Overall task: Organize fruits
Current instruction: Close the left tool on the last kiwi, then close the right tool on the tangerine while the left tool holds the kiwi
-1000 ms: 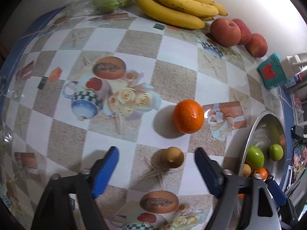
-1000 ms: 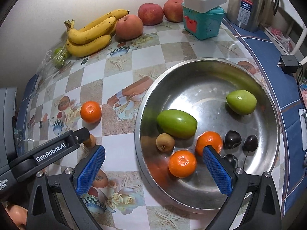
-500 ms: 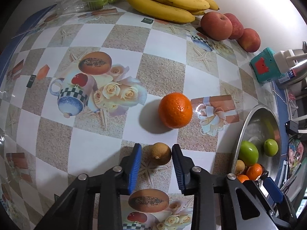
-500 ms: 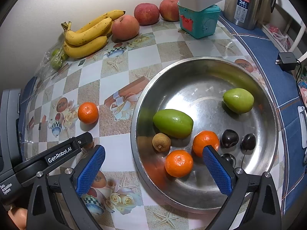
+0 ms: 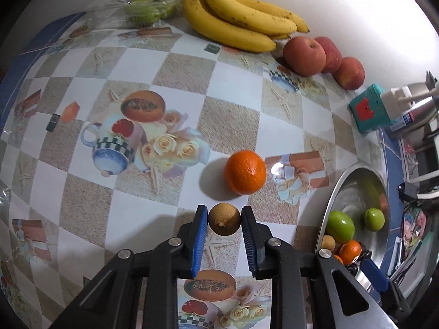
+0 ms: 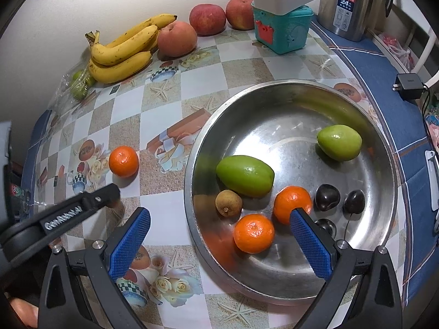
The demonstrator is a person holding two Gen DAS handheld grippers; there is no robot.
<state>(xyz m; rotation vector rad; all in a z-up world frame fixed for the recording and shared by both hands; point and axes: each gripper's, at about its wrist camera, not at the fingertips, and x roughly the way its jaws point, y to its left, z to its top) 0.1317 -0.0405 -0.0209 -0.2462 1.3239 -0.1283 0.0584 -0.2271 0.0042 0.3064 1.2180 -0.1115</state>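
Two blue pads of the left gripper (image 5: 224, 219) pinch a brown fruit (image 5: 224, 222) just left of the bowl (image 6: 274, 93), beside an orange (image 5: 245, 172); right gripper (image 6: 219, 240) spread above the bowl's rim.

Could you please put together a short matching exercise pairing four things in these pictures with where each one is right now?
Things:
1. small brown fruit
2. loose orange
3. bananas
4. dark plums

Places:
A. inside the metal bowl
B. by the wall, next to a peach
C. between the pads of the left gripper
D. alone on the tablecloth

Pairs: 1-C, 2-D, 3-B, 4-A
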